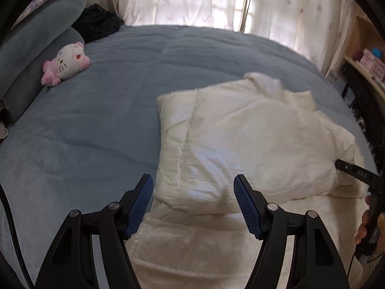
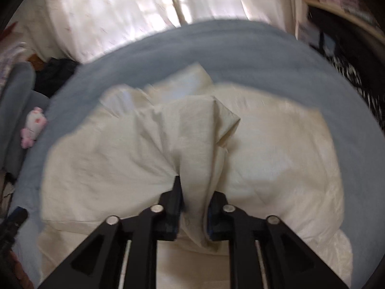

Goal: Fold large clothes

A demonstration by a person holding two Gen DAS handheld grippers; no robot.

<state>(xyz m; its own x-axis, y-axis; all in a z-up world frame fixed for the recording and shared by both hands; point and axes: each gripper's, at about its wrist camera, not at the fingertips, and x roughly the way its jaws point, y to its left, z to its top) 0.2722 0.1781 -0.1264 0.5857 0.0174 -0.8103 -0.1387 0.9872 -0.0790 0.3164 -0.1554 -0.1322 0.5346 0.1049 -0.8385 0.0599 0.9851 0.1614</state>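
A cream puffy jacket (image 1: 240,144) lies on the blue-grey bed (image 1: 108,120), partly folded, collar at the far end. My left gripper (image 1: 193,183) is open and empty, held just above the jacket's near left part. My right gripper (image 2: 195,204) is shut on a bunched fold of the jacket (image 2: 197,144) and lifts it above the rest of the garment. The right gripper also shows at the right edge of the left wrist view (image 1: 356,172), at the jacket's right side.
A pink and white plush toy (image 1: 67,63) lies at the bed's far left beside grey pillows (image 1: 36,36). A black garment (image 1: 96,22) sits at the far left corner. Curtains (image 1: 204,0) hang behind the bed. Shelves (image 1: 365,60) stand on the right.
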